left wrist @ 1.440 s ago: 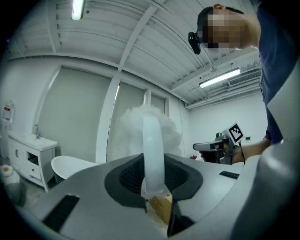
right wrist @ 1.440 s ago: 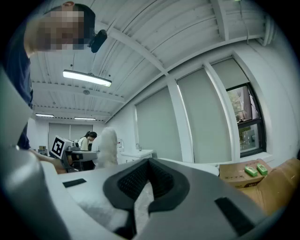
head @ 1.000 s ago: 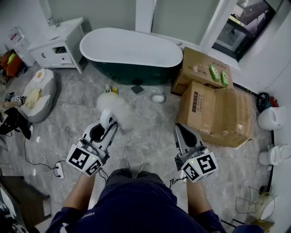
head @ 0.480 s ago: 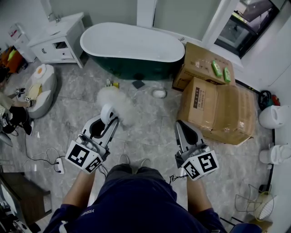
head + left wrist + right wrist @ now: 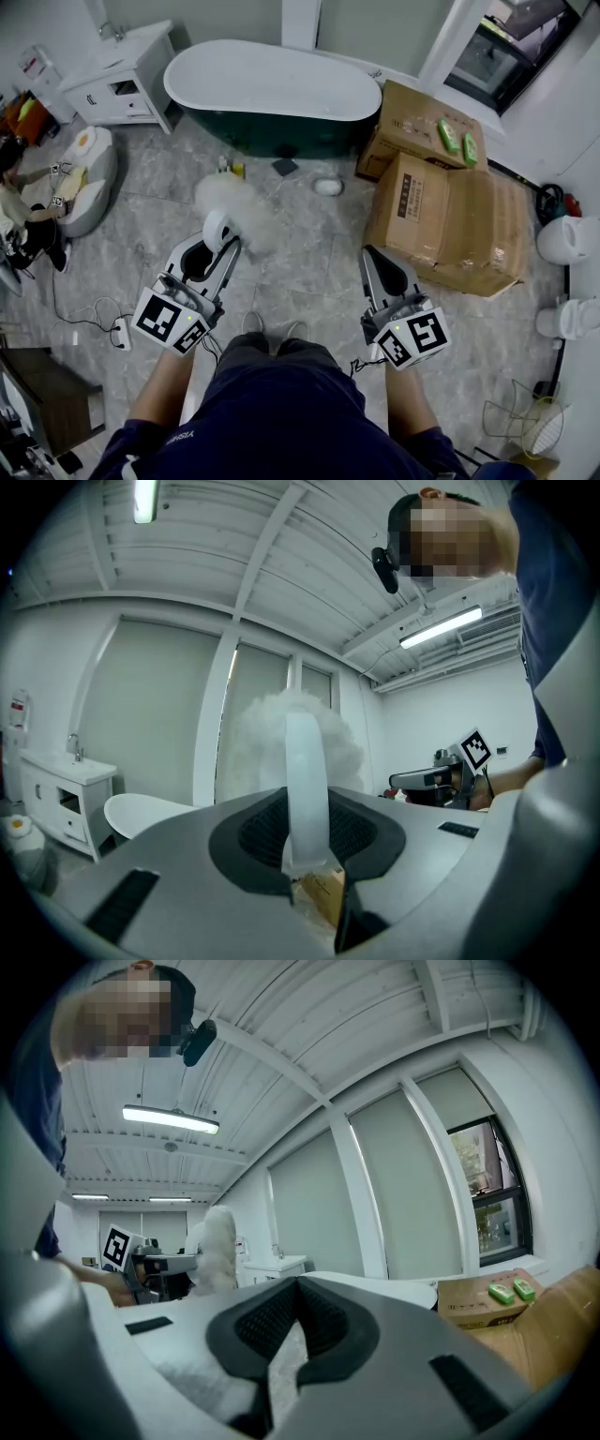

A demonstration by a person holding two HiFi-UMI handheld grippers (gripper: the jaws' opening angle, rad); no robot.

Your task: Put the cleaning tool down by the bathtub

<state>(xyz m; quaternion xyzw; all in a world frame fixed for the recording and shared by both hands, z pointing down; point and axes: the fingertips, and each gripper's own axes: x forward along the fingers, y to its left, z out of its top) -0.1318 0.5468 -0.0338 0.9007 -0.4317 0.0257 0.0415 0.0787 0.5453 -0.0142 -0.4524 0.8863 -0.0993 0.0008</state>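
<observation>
A fluffy white duster (image 5: 230, 202) with a translucent white handle (image 5: 216, 230) is the cleaning tool. My left gripper (image 5: 217, 246) is shut on that handle and holds the duster out level above the grey tiled floor. In the left gripper view the handle (image 5: 305, 789) stands upright between the dark pads, with the fluff (image 5: 291, 728) beyond. The white and dark-green bathtub (image 5: 272, 84) stands further ahead, apart from the duster. My right gripper (image 5: 380, 272) hangs beside it, shut with nothing in it; its pads (image 5: 323, 1321) meet at the tips.
Large cardboard boxes (image 5: 450, 225) stand right of the tub, with green items (image 5: 455, 141) on top. A white vanity cabinet (image 5: 122, 80) is at the far left. A small white object (image 5: 327, 186) and a yellow bottle (image 5: 234, 169) lie by the tub. A person (image 5: 19, 216) sits at the left edge.
Both grippers keep their places and the duster stays held. The head view has shifted slightly, and the person at the left edge has come further into view.
</observation>
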